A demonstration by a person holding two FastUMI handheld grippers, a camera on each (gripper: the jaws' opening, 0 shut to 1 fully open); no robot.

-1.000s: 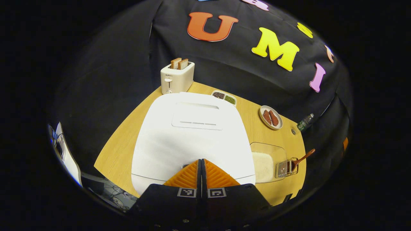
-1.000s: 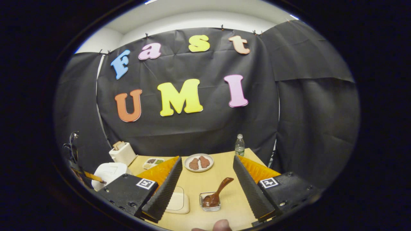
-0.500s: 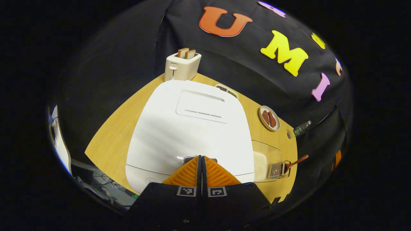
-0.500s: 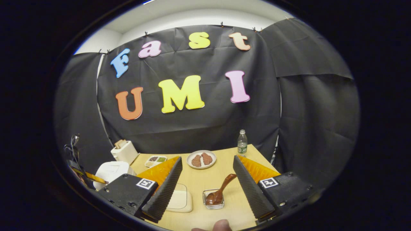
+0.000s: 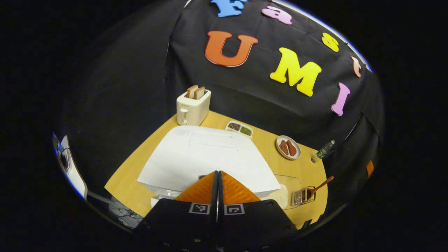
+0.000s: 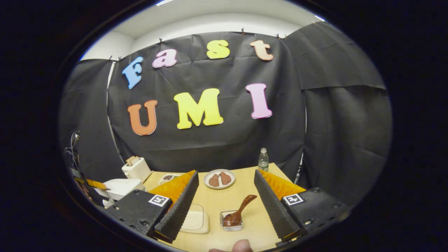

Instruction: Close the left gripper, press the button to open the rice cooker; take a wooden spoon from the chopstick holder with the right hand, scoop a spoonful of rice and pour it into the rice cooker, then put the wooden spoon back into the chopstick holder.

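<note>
The left hand-held gripper [image 5: 217,174] has its fingers pressed together, holding nothing, tips at the front edge of the rice cooker [image 5: 206,161], whose lid looks tilted up. The right hand-held gripper [image 6: 225,199] is spread wide and empty above the desk's [image 6: 245,185] near edge. Between its fingers, the wooden spoon [image 6: 238,214] leans in the chopstick holder [image 6: 231,224], with the rice container [image 6: 194,221] beside it. The spoon looks light, stiff and smooth; the raised handle seems the place to grip.
</note>
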